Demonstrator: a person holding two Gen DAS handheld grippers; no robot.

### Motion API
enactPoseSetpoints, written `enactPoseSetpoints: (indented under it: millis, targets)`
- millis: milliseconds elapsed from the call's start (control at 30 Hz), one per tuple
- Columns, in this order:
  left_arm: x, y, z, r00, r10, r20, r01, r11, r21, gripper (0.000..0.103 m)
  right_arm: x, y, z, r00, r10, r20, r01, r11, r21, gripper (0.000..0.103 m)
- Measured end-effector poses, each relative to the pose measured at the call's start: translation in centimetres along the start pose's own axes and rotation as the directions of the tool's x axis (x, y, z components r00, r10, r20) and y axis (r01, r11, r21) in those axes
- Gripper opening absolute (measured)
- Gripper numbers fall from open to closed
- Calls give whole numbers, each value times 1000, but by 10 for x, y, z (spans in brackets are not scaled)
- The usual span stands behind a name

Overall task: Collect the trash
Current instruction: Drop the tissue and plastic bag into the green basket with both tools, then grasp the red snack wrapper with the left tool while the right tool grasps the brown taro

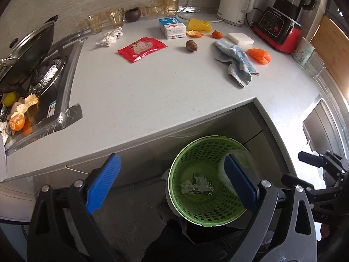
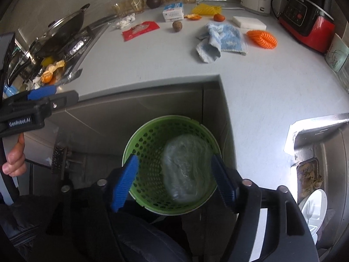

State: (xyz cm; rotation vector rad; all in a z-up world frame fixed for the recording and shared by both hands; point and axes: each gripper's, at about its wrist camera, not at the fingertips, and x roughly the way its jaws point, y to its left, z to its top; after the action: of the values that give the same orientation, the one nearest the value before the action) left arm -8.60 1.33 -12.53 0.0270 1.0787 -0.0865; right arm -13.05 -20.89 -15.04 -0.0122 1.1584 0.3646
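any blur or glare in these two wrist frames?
Left wrist: sharp throughout, heavy fisheye bending of the counter edge, bright glare along the right rim. Right wrist: clear plastic over the green basket is smeared by motion blur; counter items stay sharp; glare blows out the sink edge.

Left hand-held gripper [image 1: 172, 183] wide apart over green basket [image 1: 209, 216]; crumpled wrappers [image 1: 197, 185] inside.

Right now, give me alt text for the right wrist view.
Open right gripper hangs over a green basket with a blurred clear plastic wad between its jaws, untouched. Beyond, the counter holds a red wrapper and blue cloth.
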Motion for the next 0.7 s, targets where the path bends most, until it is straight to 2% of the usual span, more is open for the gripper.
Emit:
enactPoseSetpoints:
  millis: [267, 433, 700]
  targets:
    - [-2, 9, -1, 1000, 7, 2, -7, 1000, -30, 92, -6, -3, 10, 999, -5, 34, 5, 1000, 12, 72]
    - [-3, 13, -2, 1000, 13, 4, -12, 998, -59, 92, -11, -5, 14, 999, -8, 53, 8, 1000, 12, 78]
    - [-2, 22, 4, 1000, 8, 29, -5, 994, -113, 92, -6, -11, 29, 998, 25, 52, -26, 1000, 8, 78]
